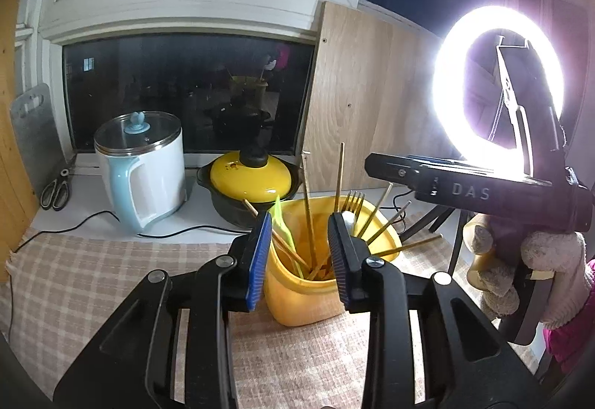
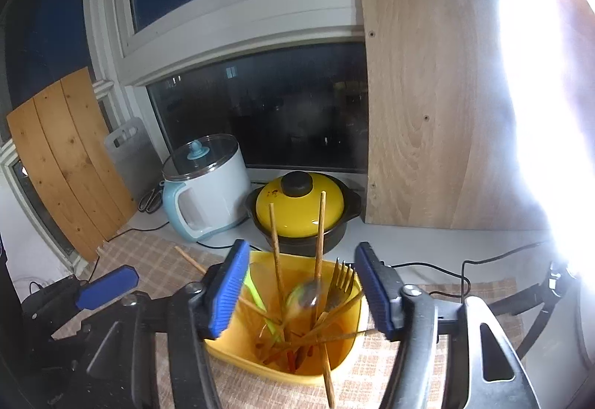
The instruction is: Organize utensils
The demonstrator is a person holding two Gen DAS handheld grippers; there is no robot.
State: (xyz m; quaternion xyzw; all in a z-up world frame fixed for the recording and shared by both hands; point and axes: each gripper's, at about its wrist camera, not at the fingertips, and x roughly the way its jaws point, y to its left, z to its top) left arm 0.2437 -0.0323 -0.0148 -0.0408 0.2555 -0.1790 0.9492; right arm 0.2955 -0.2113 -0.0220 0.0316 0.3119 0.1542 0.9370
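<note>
**Utensils are in the holder; little seems left to do**

The yellow holder (image 2: pixel 282 364) stands on the checked cloth of the tabletop (image 1: pixel 93 278), in front of the yellow-lidded pot (image 2: pixel 299 204) and the white kettle (image 1: pixel 143 171). Inside it stand wooden chopsticks (image 2: pixel 277 260), a gold fork (image 2: pixel 342 282), a spoon (image 2: pixel 306 291), a green utensil (image 1: pixel 282 223) and several thin gold sticks (image 1: pixel 388 221).

The left gripper (image 1: pixel 299 256) has its fingers (image 1: pixel 260 260) parted with nothing between them; the holder shows behind the gap. The right gripper (image 2: pixel 301 290) is released too, its fingers (image 2: pixel 373 288) wide above the holder and gripping nothing.

One wooden stick (image 2: pixel 189 260) seems to lie on the cloth to the left of the holder. I judge the task nearly finished: the collecting looks done, and only this stick may remain.
</note>
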